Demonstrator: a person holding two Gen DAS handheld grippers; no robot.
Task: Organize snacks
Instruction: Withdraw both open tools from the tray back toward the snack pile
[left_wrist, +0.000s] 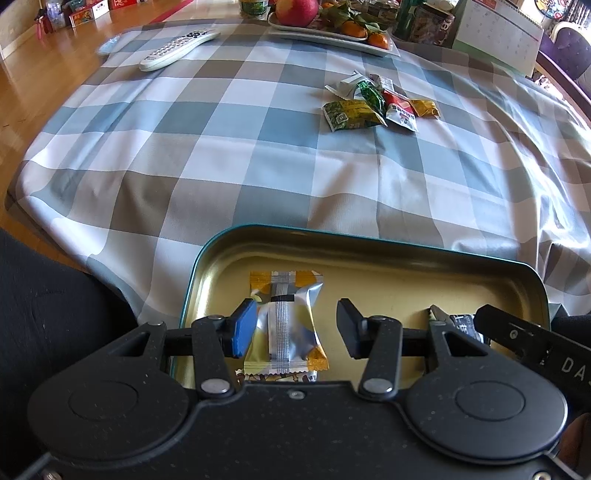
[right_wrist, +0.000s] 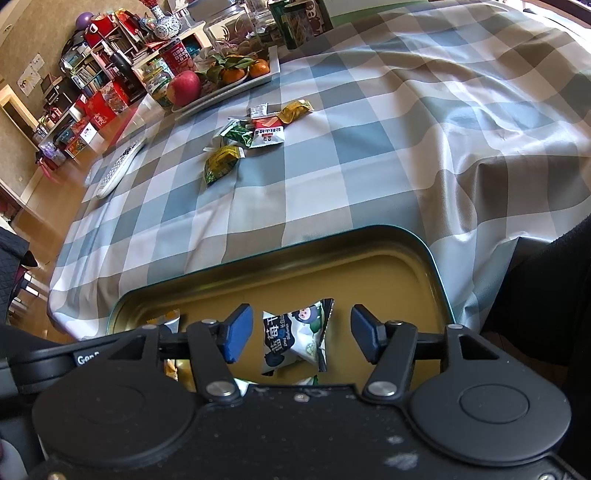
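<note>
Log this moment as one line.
left gripper: open over yellow packet | right gripper: open over white packet | tin: holds both | pile: waiting

Tin (left_wrist: 369, 254) sits on the surface (left_wrist: 229, 155) right under both sets of fingers. Left view: a packet (left_wrist: 284, 325) lies in the tin betw. the fingers (left_wrist: 243, 326), nearer the left one. Right view: another packet (right_wrist: 295, 338) in the tin betw. the fingers (right_wrist: 238, 332). Snack pile (left_wrist: 376, 103) well ahead of the fingers; fruit tray (left_wrist: 332, 37) behind it, remote (left_wrist: 177, 48) ahead-left.
</note>
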